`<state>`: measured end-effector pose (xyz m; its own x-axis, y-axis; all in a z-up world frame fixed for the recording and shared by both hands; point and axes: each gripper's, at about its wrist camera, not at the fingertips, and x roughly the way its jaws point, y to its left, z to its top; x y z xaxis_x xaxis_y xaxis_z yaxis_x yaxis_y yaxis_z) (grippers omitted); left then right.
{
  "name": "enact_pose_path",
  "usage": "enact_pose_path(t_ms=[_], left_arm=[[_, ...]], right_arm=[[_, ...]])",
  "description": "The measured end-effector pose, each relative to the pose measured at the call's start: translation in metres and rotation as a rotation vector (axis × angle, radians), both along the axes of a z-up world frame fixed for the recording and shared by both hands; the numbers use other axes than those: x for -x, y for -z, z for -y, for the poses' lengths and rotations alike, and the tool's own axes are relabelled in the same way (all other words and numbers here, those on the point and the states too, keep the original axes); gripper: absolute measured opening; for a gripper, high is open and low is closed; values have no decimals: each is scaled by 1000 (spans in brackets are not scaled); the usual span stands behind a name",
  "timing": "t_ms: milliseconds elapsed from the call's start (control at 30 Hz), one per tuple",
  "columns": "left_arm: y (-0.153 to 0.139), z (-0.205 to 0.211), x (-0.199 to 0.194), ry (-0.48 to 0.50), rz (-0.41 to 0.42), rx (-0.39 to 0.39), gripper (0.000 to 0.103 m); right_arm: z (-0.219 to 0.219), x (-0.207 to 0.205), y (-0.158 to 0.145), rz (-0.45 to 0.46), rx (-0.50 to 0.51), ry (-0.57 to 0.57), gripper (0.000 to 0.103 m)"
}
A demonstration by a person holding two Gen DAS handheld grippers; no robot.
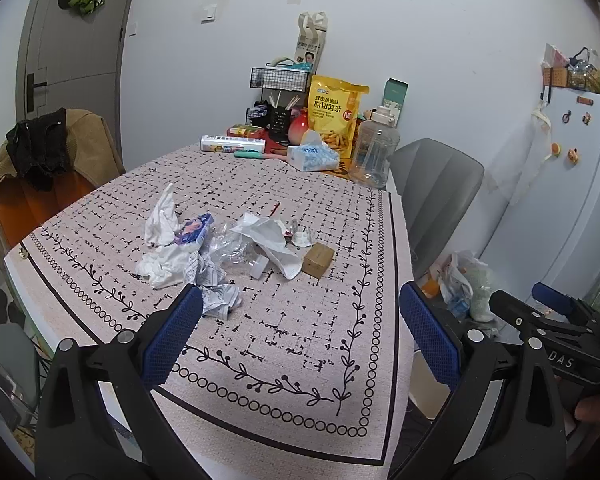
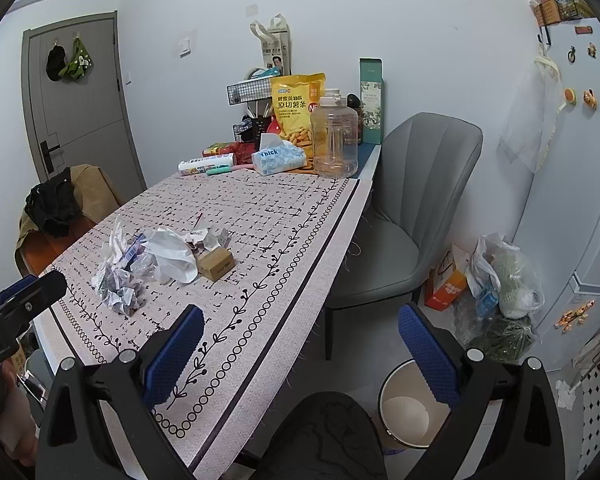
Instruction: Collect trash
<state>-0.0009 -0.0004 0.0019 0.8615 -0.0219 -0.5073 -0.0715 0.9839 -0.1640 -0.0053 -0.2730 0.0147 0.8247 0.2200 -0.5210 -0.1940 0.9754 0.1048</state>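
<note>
Both wide open, empty: left gripper [image 1: 300, 332] faces crumpled paper [image 1: 220, 300] at eleven o'clock; right gripper [image 2: 300, 356] hangs nearer the waste bin [image 2: 410, 408], five o'clock, likely for drop-offs.

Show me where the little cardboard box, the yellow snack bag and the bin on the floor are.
small cardboard box [image 1: 318, 259]: left wrist view, on its front face.
yellow snack bag [image 2: 295, 109]: right wrist view, on the printed front.
bin [image 2: 405, 411]: right wrist view, on its pale inner wall.
</note>
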Motion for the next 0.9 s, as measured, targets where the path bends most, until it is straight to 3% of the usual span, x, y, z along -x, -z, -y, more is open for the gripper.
enact_pose_path(t_ms=[900], left_arm=[[2,-3,-1,-26,-10,-11,97]], right_arm=[[-2,-2,5,-2,-13,-11,95]])
